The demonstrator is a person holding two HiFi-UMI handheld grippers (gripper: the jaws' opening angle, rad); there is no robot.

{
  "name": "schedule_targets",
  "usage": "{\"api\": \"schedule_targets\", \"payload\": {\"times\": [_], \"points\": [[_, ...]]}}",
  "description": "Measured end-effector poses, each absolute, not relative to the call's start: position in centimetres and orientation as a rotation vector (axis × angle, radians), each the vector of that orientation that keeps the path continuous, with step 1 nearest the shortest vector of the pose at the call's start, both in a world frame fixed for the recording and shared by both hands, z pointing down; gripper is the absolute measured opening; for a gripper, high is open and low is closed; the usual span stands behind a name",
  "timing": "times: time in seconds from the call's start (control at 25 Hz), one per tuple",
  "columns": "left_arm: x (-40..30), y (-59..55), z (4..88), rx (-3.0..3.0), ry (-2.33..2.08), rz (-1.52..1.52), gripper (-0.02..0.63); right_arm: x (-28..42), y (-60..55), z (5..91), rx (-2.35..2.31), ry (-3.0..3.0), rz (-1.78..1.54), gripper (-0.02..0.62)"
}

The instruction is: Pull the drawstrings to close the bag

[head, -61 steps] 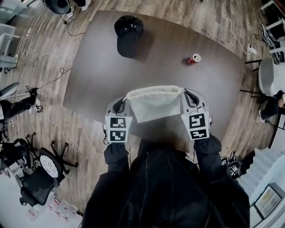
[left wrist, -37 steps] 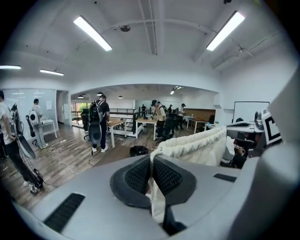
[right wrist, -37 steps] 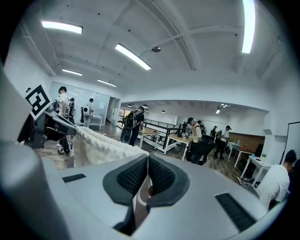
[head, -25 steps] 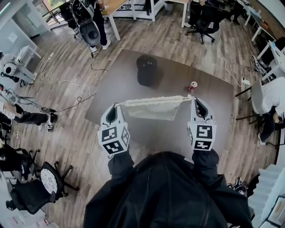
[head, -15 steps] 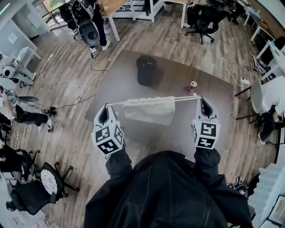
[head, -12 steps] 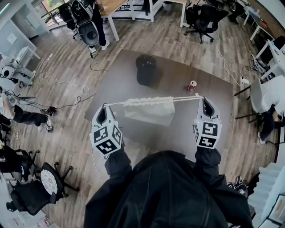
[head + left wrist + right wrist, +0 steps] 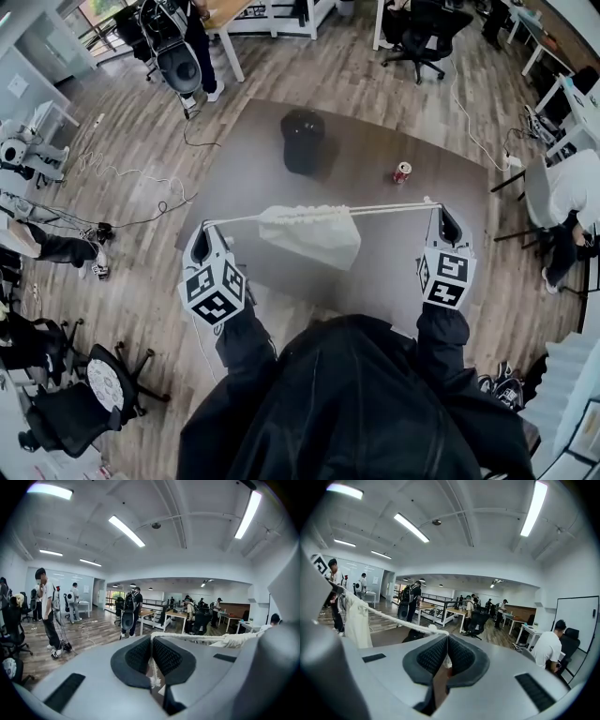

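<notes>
Since a second ago your left gripper [image 7: 204, 228] and right gripper [image 7: 433, 203] have spread wider, each clamped shut on a drawstring [image 7: 389, 208] with the bag [image 7: 314, 236] hanging bunched between them above the table [image 7: 361, 141], so pulling harder risks a cord slipping free and dropping it

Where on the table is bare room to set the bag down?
The table is mostly bare: the near half under the hanging bag, bordered by the black cap, the red can and the near edge, is free. The strip left of the cap is open too. Only the far side holds things.
</notes>
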State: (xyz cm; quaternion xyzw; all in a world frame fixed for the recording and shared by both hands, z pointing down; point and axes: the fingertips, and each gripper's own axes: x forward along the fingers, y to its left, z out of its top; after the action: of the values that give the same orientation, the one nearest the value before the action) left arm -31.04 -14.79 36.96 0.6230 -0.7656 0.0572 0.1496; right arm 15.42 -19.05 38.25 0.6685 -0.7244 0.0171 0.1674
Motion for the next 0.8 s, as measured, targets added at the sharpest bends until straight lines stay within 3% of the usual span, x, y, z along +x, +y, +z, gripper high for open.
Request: {"api": "schedule_targets", "payload": {"times": [0.56,0.8], "points": [[-33.1,-14.3,40.1,1.689,-2.188,0.200,0.034,20.7,-18.0,42.2,1.980,-1.918,0.207,0.029],[-29.9,-16.0,45.4,1.768,-1.945,0.341,0.034,20.9,-18.3,46.6,1.865,-1.903,0.382,0.029]]}}
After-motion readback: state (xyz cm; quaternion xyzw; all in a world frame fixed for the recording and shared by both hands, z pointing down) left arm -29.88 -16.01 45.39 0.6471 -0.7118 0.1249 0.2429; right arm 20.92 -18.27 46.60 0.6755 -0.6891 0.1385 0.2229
